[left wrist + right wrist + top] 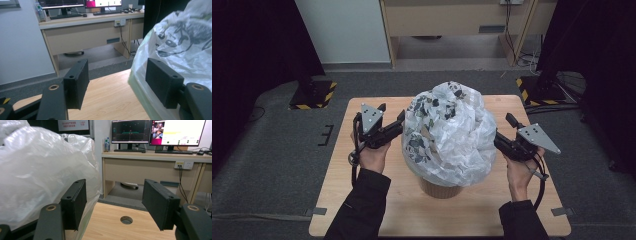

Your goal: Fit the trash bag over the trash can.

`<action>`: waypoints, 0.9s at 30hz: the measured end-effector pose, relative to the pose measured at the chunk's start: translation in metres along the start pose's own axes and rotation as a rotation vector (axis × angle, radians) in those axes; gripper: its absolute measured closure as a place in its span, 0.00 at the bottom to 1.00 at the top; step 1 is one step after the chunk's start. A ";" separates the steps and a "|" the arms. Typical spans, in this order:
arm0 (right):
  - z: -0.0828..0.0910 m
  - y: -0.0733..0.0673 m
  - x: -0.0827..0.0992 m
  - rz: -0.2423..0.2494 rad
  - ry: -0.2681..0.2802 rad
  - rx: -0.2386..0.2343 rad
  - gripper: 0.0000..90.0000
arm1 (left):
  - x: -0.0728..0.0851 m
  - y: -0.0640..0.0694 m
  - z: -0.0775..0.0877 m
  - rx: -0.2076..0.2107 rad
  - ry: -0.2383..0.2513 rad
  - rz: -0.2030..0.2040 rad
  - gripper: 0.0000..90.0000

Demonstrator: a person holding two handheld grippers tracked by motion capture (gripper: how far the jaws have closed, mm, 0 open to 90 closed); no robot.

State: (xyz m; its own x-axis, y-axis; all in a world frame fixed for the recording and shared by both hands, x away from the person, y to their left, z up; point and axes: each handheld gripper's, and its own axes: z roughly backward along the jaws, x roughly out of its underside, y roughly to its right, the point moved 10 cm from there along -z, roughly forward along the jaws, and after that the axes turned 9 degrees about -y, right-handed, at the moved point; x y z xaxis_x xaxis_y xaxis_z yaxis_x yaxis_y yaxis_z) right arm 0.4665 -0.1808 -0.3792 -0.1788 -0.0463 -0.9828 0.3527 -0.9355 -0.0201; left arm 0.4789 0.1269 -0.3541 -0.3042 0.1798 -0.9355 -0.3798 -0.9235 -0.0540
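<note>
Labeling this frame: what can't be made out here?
- High view: the brown container is mostly draped by the plastic bag; its contents are hidden.
- Left gripper view: whether the left tool touches the bag is unclear.
- Right gripper view: the monitor text is too small.

Crumpled white plastic bag (452, 135) over brown bin (440, 190)

The puffed plastic bag (451, 132) over the brown bin (440, 189) blocks the table's (362, 200) middle. Bare wood lies open along the near edge and on the left and right sides.
</note>
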 end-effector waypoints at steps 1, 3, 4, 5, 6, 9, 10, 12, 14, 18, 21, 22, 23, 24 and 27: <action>-0.002 0.000 0.001 -0.002 -0.004 -0.002 0.40 | 0.002 0.001 -0.003 -0.004 -0.008 -0.010 0.39; -0.005 0.000 0.004 -0.006 -0.010 0.000 0.41 | 0.006 0.002 -0.007 -0.003 -0.018 -0.017 0.39; -0.007 0.000 0.005 -0.012 -0.015 -0.005 0.41 | 0.008 0.003 -0.009 0.004 -0.020 -0.013 0.39; -0.011 -0.002 0.008 -0.018 -0.020 -0.014 0.41 | 0.010 0.004 -0.011 0.009 -0.021 -0.007 0.40; -0.011 -0.002 0.008 -0.018 -0.020 -0.014 0.41 | 0.011 0.005 -0.012 0.016 -0.022 -0.001 0.40; -0.016 -0.005 0.013 -0.012 -0.034 -0.020 0.42 | 0.013 0.005 -0.013 0.036 -0.012 0.029 0.43; -0.018 -0.006 0.015 -0.014 -0.037 -0.024 0.42 | 0.013 0.005 -0.013 0.041 -0.011 0.035 0.43; -0.020 -0.008 0.017 -0.021 -0.042 -0.032 0.42 | 0.013 0.005 -0.013 0.045 -0.007 0.039 0.43; -0.023 -0.010 0.019 -0.031 -0.046 -0.041 0.43 | 0.014 0.004 -0.013 0.045 0.000 0.048 0.44; -0.027 -0.015 0.023 -0.035 -0.052 -0.056 0.44 | 0.015 0.003 -0.013 0.051 0.009 0.075 0.44; -0.028 -0.014 0.027 -0.043 -0.058 -0.055 0.44 | 0.016 0.000 -0.011 0.028 0.005 0.056 0.45; -0.028 -0.014 0.027 -0.043 -0.058 -0.055 0.44 | 0.017 -0.001 -0.011 0.021 0.000 0.052 0.45; -0.028 -0.013 0.028 -0.042 -0.060 -0.054 0.44 | 0.019 -0.002 -0.011 0.019 -0.002 0.052 0.45; -0.028 -0.014 0.029 -0.042 -0.061 -0.056 0.44 | 0.020 -0.002 -0.011 0.023 -0.002 0.056 0.45; -0.029 -0.015 0.029 -0.043 -0.060 -0.057 0.45 | 0.025 0.003 -0.014 0.034 -0.011 0.042 0.45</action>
State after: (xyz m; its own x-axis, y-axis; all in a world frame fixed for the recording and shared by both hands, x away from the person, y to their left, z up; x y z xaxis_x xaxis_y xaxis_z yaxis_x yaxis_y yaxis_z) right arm 0.4823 -0.1580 -0.4128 -0.2489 -0.0289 -0.9681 0.3947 -0.9158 -0.0741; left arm 0.4822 0.1243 -0.3826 -0.3297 0.1450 -0.9329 -0.3959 -0.9183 -0.0028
